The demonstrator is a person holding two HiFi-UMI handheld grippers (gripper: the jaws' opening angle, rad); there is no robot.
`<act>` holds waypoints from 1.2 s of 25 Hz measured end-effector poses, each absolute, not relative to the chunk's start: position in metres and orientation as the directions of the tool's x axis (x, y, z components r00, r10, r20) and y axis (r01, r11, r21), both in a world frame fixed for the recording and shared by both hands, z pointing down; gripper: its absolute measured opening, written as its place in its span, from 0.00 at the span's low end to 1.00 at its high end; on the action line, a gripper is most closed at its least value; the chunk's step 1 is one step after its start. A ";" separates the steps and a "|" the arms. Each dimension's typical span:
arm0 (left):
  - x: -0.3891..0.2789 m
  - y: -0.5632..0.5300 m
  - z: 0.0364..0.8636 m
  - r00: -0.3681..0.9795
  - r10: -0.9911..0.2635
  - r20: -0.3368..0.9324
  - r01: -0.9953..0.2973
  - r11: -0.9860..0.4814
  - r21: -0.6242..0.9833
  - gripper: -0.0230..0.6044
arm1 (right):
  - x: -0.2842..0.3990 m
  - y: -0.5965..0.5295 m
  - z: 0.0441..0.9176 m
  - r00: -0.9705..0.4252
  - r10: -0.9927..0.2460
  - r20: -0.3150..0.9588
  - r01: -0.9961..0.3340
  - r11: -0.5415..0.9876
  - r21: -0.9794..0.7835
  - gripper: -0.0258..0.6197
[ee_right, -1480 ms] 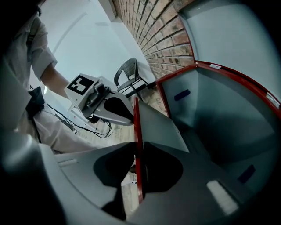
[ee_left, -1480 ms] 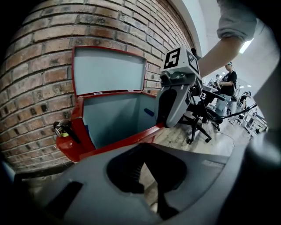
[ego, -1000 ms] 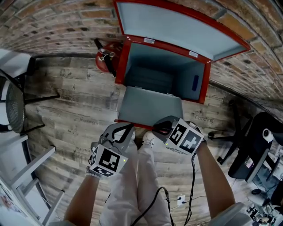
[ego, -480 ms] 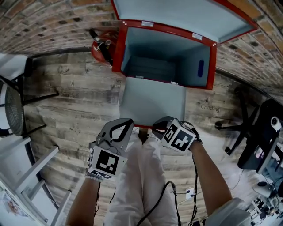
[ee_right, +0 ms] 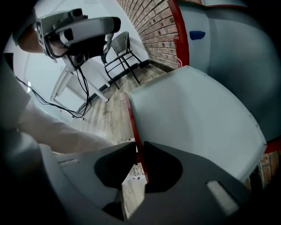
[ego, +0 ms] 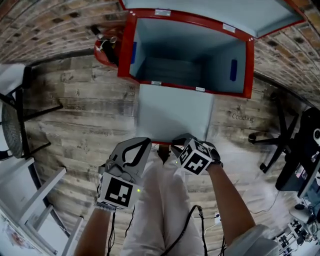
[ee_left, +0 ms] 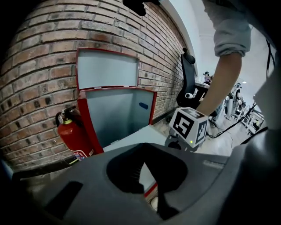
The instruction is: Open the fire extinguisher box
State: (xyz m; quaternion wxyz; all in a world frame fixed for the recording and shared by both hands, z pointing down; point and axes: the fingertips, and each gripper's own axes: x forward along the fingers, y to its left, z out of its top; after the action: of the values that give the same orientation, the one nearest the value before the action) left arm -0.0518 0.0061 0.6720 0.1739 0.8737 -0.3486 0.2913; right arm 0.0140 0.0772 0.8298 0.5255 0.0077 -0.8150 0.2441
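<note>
**Kid:** How do you do this bit well?

**Helper:** The right gripper point(ee_right: 138, 160) is pinching the thin red edge point(ee_right: 132, 121) of the front flap point(ego: 172, 117). I would hold it tight and bring it down slowly toward 6 o'clock, along the flap's own swing, so the edge can't slip out.

**Kid:** And the other one?

**Helper:** The left gripper point(ee_left: 147, 195) has its jaws pressed together on nothing. It sits just beside the flap's near edge, at about 7 o'clock.

**Kid:** What does the box look like?

**Helper:** The fire extinguisher box point(ego: 124, 50) is at 12 o'clock, against the brick wall point(ego: 50, 30). It is red outside and pale grey inside, and it looks empty. The top lid point(ego: 215, 12) is up. A fire extinguisher point(ego: 102, 47) stands outside it, at 11 o'clock.
</note>
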 end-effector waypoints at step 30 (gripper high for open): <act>-0.051 -0.050 0.740 0.568 -0.544 0.617 -0.732 -0.678 0.076 0.03 | 0.044 -0.018 0.956 -0.346 -0.085 0.935 -0.597 0.788 -0.149 0.10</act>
State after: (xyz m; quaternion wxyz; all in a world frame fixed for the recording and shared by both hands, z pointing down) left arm -0.0506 -0.0499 0.7399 0.1638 0.8702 -0.3666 0.2855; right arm 0.0438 -0.0182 0.9559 0.5290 0.2177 -0.7836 0.2422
